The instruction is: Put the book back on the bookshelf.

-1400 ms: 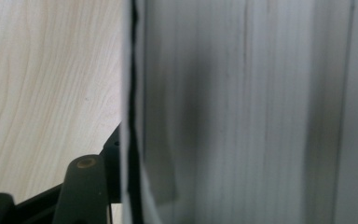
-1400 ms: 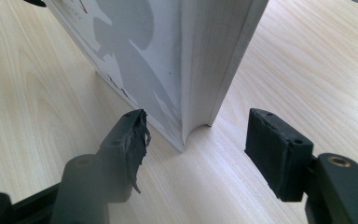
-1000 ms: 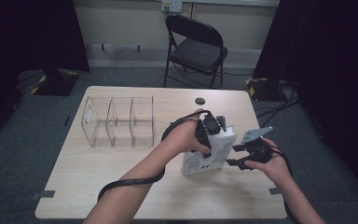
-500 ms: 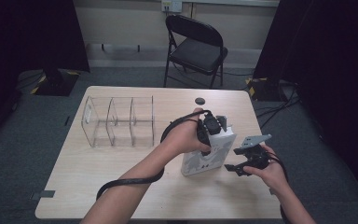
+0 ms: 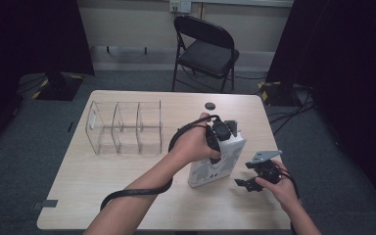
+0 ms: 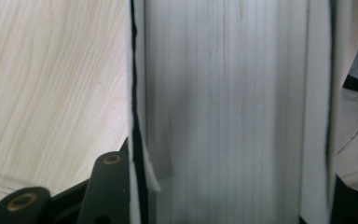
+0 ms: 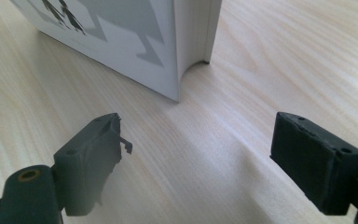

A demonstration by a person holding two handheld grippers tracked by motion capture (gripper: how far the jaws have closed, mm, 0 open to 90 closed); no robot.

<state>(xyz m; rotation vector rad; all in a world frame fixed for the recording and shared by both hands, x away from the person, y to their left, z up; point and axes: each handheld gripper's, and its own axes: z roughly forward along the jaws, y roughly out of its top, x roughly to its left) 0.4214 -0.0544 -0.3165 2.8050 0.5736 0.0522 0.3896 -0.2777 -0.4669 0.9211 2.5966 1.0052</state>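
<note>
My left tongs [image 5: 219, 142] are clamped on the top edge of the white book [image 5: 215, 164], which stands upright on the tabletop [image 5: 127, 196] in its right half, nearer the right edge than the left and closer to my edge than to the far one. In the left gripper view the book's page block [image 6: 228, 107] runs straight up between my jaws, with the covers pressed in on either side, so the grip is narrow and firmly on the book. My left hand [image 5: 193, 144] wraps the tool from above, and its cable [image 5: 137, 193] loops back along my forearm. My right tongs [image 5: 252, 182] sit just beside the book's lower right corner, toward the right edge of the tabletop, low over the wood and apart from the book. Their jaws have just been opening and now stand wide, with nothing between them but bare tabletop; in the right gripper view the book's near corner [image 7: 175, 70] stands ahead of the gap, not touching either jaw. A clear plastic divider rack [image 5: 125, 127] stands toward the left edge, well apart from the book.
</note>
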